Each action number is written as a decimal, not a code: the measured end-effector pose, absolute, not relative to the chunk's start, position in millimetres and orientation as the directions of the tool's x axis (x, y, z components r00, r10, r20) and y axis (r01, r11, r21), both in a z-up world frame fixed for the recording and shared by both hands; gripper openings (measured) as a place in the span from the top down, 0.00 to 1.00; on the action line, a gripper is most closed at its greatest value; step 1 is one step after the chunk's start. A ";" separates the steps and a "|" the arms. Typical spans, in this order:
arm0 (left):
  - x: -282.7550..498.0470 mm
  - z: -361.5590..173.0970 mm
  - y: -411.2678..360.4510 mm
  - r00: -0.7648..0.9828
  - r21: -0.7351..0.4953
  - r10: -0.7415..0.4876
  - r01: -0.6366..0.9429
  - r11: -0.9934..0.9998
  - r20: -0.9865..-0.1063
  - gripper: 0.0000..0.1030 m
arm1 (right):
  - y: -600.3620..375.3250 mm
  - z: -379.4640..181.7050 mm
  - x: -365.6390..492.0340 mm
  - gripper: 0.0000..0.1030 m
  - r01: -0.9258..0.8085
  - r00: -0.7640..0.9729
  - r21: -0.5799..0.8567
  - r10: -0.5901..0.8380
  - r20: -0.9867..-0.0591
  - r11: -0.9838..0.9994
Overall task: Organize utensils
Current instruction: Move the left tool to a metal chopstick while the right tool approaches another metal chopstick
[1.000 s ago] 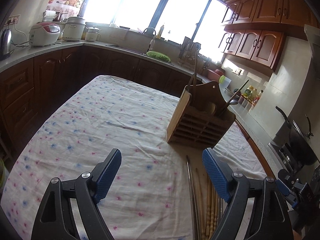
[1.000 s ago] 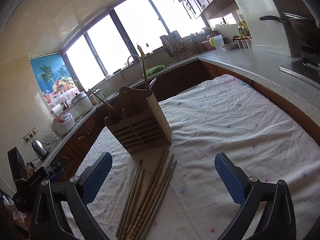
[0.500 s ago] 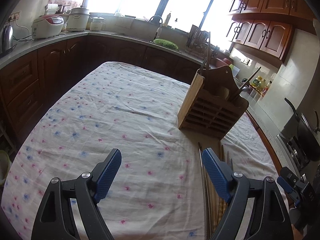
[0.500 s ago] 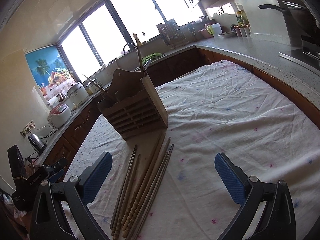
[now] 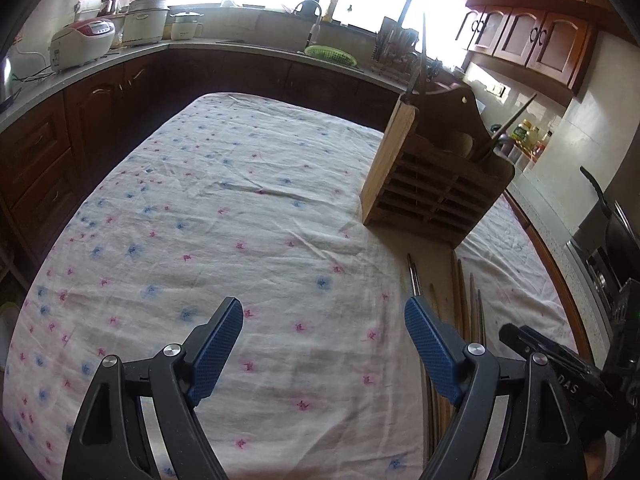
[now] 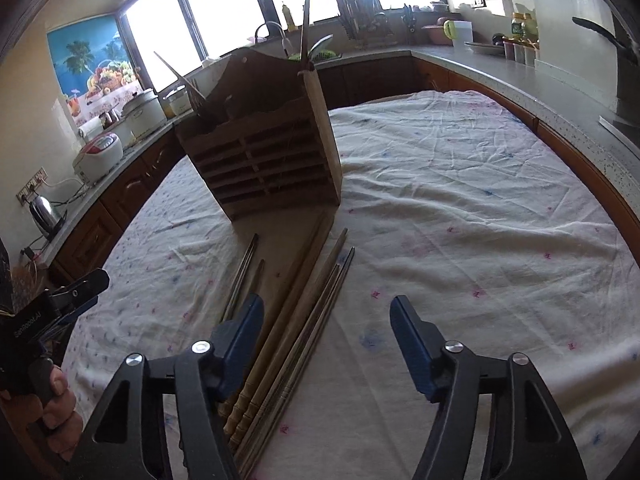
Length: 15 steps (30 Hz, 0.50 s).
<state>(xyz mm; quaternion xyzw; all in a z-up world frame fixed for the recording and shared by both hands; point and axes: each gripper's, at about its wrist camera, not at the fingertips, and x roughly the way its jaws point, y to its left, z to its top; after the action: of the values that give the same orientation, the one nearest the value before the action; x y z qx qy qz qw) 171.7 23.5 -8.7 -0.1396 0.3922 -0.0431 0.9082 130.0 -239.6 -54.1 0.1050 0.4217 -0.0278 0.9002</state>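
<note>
A slatted wooden utensil holder [image 6: 272, 156] [image 5: 432, 184] stands on the flowered tablecloth with a few sticks and a spoon poking out of its top. Several chopsticks [image 6: 304, 304] [image 5: 464, 300], wooden and metal, lie in a fan in front of it. My right gripper [image 6: 326, 320] hovers low over their near ends, its jaws closing, and the pads press on nothing. My left gripper [image 5: 324, 324] is open over bare cloth, just left of the chopsticks. A hand [image 6: 56, 408] holds the left gripper's handle at the right wrist view's left edge.
The table under the flowered tablecloth [image 5: 208, 216] is ringed by dark wooden counters. Rice cookers [image 5: 82, 42], a kettle [image 6: 44, 210], a sink with a green basket [image 5: 330, 55] and a stove with a pan [image 5: 608, 216] stand on them.
Both grippers have tilted down and come closer to the table. The right gripper's jaws have narrowed from wide apart and now sit over the chopsticks' near ends. The left gripper's jaws stay as wide.
</note>
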 end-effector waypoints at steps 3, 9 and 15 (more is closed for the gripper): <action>187.6 -15.4 8.9 0.638 -0.242 -0.185 -0.002 0.970 -0.747 0.21 | -236.0 -68.3 143.4 0.48 0.138 0.594 0.122 0.016 -0.804 0.983; 217.2 -25.4 -24.2 0.585 -0.197 -0.207 0.081 0.977 -0.784 0.21 | -240.7 -76.6 156.0 0.55 0.144 0.542 0.025 -0.058 -0.838 0.989; 247.4 -48.4 -58.8 0.533 -0.104 -0.166 0.144 0.984 -0.830 0.36 | -260.1 -74.2 147.7 0.56 0.166 0.541 0.058 -0.042 -0.840 0.984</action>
<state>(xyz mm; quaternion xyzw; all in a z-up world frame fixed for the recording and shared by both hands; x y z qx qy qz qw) 247.4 -58.8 -48.4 -0.0115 0.4753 -0.0883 0.8753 147.7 -260.1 -74.2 0.0651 0.4756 -0.0593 0.8752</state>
